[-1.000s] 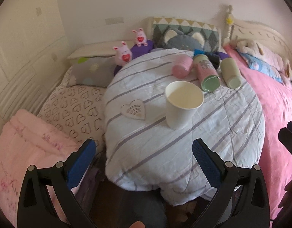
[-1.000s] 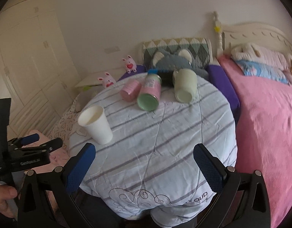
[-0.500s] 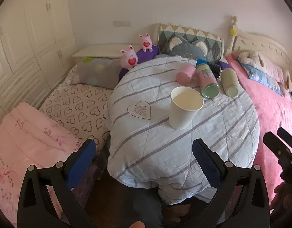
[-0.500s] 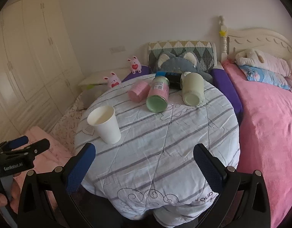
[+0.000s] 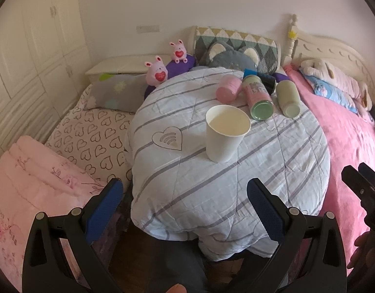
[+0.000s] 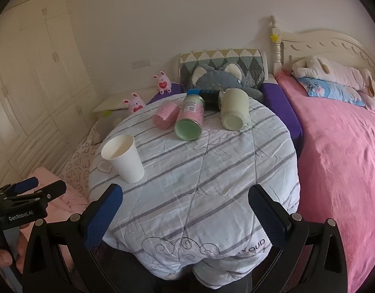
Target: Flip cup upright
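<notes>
White paper cup (image 5: pixel 225 133) upright on our striped quilt (image 5: pixel 272 161), our left gripper (image 5: pixel 185 206) spread wide and empty, our right gripper (image 6: pixel 185 207) likewise spread, both short of it.

A cup (image 5: pixel 224 134) stands upright on the quilt (image 5: pixel 236 183), left of its middle. Three bottles (image 5: pixel 258 96) lie side by side behind it, near the far edge.

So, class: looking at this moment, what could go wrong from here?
1. The cup stands upright on a soft, wrinkled quilt; being light paper, it might tip easily if nudged.
2. Three bottles lie on their sides behind it and could roll if the quilt shifts.
3. Both the left gripper and right gripper are open and empty, so a careless reach might knock the cup.
</notes>
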`<state>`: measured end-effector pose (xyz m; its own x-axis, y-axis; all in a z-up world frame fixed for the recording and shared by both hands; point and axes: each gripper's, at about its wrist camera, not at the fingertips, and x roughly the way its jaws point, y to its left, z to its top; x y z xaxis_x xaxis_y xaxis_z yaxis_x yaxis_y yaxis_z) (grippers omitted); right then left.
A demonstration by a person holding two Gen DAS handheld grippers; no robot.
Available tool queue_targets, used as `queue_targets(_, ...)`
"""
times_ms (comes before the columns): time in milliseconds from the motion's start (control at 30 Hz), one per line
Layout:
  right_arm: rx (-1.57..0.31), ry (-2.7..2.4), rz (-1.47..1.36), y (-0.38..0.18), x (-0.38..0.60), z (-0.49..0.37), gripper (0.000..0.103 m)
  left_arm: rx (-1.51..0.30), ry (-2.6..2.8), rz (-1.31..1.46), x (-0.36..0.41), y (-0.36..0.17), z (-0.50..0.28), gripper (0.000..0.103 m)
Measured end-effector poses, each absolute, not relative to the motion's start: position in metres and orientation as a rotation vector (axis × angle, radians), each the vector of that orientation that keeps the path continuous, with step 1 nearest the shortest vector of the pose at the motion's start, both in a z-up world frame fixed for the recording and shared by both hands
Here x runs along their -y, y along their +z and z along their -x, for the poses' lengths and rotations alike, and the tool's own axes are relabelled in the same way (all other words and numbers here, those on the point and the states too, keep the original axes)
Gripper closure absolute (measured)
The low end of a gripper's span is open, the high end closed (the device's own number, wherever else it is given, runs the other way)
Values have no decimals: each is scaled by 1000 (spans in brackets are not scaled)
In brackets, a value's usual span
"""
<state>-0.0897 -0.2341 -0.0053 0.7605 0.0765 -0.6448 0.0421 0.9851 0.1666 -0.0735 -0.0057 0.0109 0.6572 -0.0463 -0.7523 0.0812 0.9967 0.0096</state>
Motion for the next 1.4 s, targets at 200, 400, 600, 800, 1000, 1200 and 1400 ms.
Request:
queue_targets(200, -707, 14, -193, -8, 240, 90, 0, -858, -70, -88, 14, 9, 69, 1)
queue_targets(400, -706, 12, -218, -11, 249, 90, 0, -843, -67, -89, 17, 14, 72, 1)
queue_targets(600, -705, 22, -223, -11, 251, 90, 0, -850, -55, -101, 18, 14, 70, 1)
queue_targets(800, -706, 40, -226, -13, 249, 88, 0, -849, -42, -116, 19, 16, 70, 1)
queue_targets(1000, -709, 53, -224, -14, 246, 86, 0, -835, -40, -128, 23, 20, 71, 1)
queue_targets(1200, -709, 50, -227, -15, 247, 86, 0, -826, -49, -138, 27, 23, 75, 1)
queue_targets(1400, -715, 51, -226, -16, 248, 89, 0, -829, -64, -124, 28, 25, 76, 1)
